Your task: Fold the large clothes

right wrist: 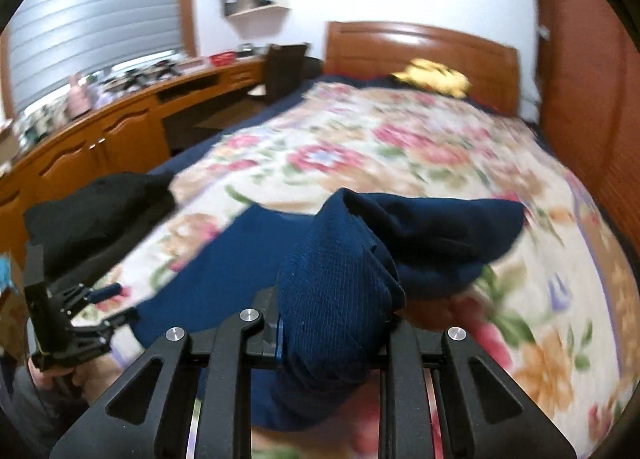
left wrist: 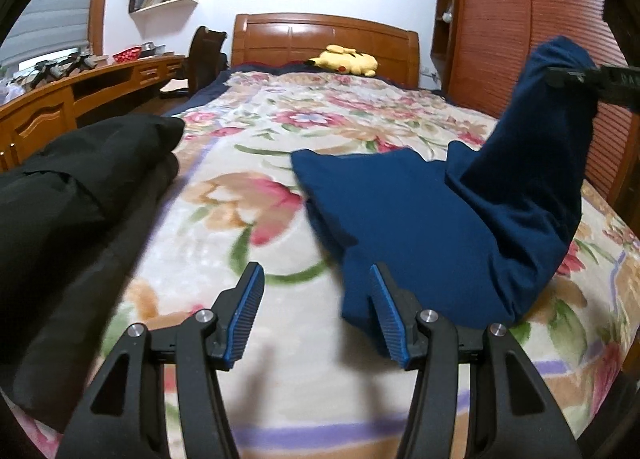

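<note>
Matt knitted navy garment [right wrist: 340, 291], glossy wooden headboard [left wrist: 324, 39]

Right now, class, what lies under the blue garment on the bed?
Under the blue garment lies the flowered blanket, showing all round it. The right gripper lifts one end. What the cloth covers directly cannot be seen.

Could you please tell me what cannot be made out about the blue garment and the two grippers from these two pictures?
- Right gripper: its pads are hidden by the blue garment bunched between them in the right wrist view.
- Blue garment: its type is unclear; it lies bunched, and motion blur softens it.
- Black clothes: cut off by the left wrist view's edge.
- Left gripper: open; whether its right finger touches the garment is unclear.
</note>
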Motion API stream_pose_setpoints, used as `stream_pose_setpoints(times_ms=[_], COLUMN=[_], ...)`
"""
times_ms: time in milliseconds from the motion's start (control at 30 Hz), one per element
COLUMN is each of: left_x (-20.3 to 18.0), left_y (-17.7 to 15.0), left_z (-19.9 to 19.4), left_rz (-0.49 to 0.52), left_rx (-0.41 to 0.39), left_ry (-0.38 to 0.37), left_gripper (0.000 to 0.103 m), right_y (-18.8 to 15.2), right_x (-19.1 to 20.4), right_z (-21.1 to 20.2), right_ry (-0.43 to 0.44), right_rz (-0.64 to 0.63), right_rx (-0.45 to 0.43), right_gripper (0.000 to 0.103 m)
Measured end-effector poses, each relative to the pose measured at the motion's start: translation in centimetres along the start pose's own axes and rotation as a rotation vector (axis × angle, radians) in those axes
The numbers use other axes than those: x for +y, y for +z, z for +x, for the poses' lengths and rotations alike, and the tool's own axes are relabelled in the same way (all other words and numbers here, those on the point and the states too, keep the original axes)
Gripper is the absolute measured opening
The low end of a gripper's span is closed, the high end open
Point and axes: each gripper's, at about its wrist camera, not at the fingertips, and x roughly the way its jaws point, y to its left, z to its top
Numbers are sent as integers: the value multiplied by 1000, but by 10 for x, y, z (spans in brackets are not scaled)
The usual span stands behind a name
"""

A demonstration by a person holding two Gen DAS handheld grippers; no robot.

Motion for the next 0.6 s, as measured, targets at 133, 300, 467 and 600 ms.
stream_pose_setpoints(times_ms=[133,300,467,600], left_x=[14,27,31,29], left_y=[-2,-4,-4,-3], left_z=[-8,-14,-15,-12], left_rz=[-15,-39,-55,-49], left_rx=[-18,-29,-36,-31], left_ry=[9,12,12,18], left_gripper=[54,54,54,54], right_y=[14,7,-7,-26], right_x=[54,100,115,131], right_z=[29,73,99,106], right_ry=[69,128,202,233], right_rz=[-74,-132,-118,-141], right_rx=[19,106,190,248], right_gripper=[19,20,24,24])
